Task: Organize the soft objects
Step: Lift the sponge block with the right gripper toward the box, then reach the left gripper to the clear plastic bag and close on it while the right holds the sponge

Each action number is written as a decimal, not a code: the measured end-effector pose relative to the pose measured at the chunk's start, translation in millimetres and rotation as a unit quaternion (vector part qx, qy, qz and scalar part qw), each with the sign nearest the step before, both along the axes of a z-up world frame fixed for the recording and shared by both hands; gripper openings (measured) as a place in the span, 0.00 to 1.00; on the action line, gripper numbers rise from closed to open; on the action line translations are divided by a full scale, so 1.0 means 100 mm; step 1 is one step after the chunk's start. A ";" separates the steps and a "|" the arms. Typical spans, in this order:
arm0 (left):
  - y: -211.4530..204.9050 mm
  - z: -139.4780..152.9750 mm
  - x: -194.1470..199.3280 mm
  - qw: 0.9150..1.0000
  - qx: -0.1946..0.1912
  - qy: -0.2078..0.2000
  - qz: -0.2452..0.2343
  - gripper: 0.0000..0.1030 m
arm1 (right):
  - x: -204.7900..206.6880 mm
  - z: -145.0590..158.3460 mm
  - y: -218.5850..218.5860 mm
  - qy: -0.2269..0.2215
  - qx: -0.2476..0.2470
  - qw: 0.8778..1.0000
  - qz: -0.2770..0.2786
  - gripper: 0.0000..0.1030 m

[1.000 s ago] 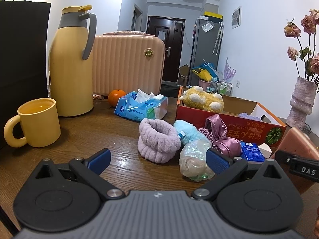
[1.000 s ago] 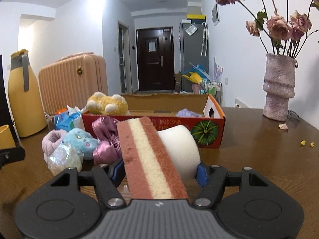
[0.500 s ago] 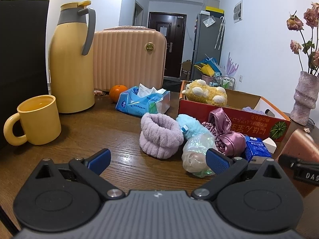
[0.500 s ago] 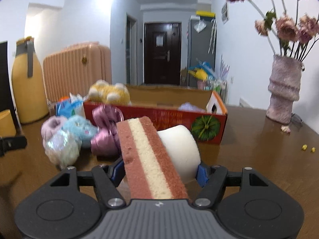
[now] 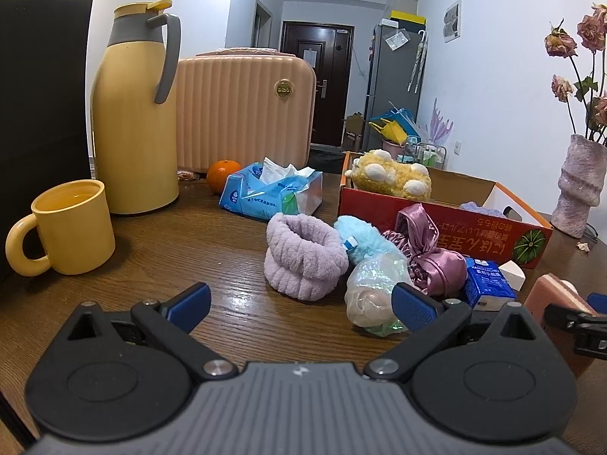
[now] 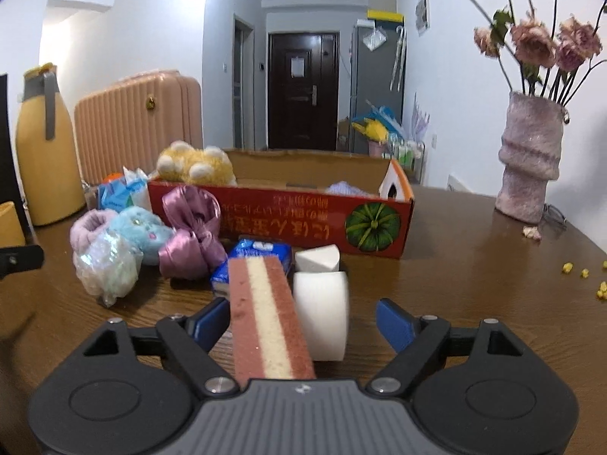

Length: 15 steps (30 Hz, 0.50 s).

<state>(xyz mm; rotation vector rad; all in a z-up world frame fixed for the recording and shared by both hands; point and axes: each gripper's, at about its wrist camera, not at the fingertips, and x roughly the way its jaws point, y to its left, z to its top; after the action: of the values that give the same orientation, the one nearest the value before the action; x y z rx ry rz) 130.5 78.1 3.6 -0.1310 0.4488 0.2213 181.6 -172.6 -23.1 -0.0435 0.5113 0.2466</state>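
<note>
the right gripper (image 6: 303, 314) points slightly down over the wooden table (image 6: 474, 284). its jaws have just been opening, and the striped sponge (image 6: 265, 314) and white foam roll (image 6: 322, 311) stand between them: the left pad lies against the sponge, the right pad is clear of the roll. the left gripper (image 5: 299, 303) hangs low with its jaws spread wide and nothing between them.

just beyond lie one blue tissue pack (image 6: 258, 258), one white wedge sponge (image 6: 316, 259), one iridescent bagged puff (image 5: 373, 284), one lilac headband (image 5: 303, 254), one blue plush (image 5: 364, 239) and one mauve satin scrunchie (image 5: 428, 258), all bunched together before the red cardboard box (image 6: 284, 220).

the box holds one yellow plush toy (image 6: 195, 165) at its left end and a lilac soft thing (image 6: 347, 188) towards its right.

farther left stand one yellow mug (image 5: 72, 227), one yellow thermos (image 5: 132, 113), one orange (image 5: 223, 170), one open wipes pack (image 5: 273, 193) and one pink suitcase (image 5: 242, 110); at right, one vase (image 6: 529, 159).
</note>
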 end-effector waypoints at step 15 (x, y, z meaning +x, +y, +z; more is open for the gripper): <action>0.00 0.00 0.00 1.000 0.000 0.001 -0.001 1.00 | -0.12 0.00 0.09 -0.003 -0.013 0.998 0.057 0.29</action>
<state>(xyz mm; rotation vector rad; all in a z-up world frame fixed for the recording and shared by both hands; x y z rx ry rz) 130.5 78.2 3.4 -0.1304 0.4507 0.2195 169.2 -163.9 -22.8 -0.0985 0.5073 0.3518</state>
